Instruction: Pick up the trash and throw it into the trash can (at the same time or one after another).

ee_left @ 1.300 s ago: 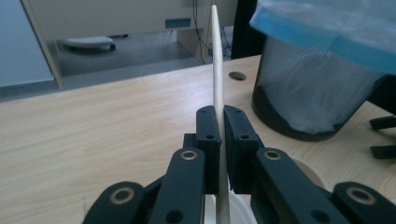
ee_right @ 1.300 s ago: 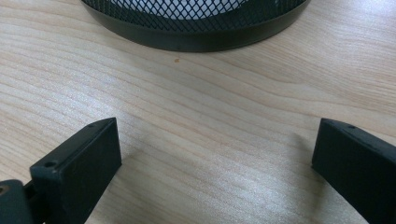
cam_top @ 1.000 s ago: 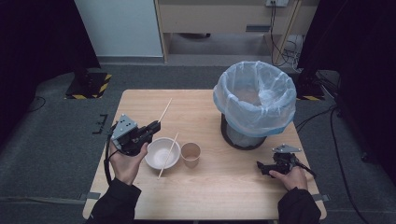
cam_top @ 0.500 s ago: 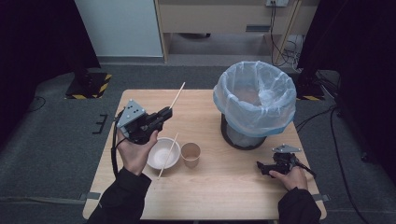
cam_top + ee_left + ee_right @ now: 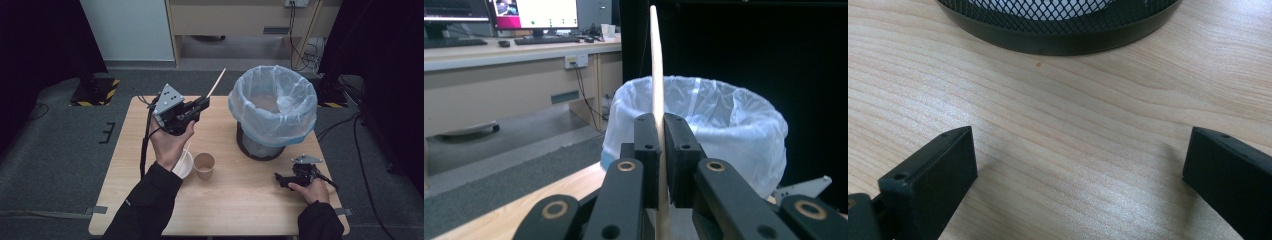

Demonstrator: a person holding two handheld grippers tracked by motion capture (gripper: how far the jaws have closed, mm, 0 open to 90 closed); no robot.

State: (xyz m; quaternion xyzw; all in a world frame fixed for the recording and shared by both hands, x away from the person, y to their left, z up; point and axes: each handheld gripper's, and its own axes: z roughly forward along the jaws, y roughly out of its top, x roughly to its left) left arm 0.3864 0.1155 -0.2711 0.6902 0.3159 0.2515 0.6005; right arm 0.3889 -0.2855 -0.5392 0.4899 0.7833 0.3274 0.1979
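While the left tongs (image 5: pixel 204 104) hang above the tabletop (image 5: pixel 240 210) beside the bin (image 5: pixel 272 107), their jaws are clamped on a wooden stick (image 5: pixel 216 83) that juts up toward the bin rim. Right tongs (image 5: pixel 280 180) rest on the tabletop near the bin base, jaws wide apart and empty. Bowl (image 5: pixel 185 167) and cup (image 5: pixel 204 165) stand below the left hand (image 5: pixel 170 142).

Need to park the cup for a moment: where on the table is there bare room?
Bare wood lies along the table's left side and the near edge between the two forearms. Also open: in front of the right hand-held gripper. Crowded: the bowl, paper cup and lined bin.
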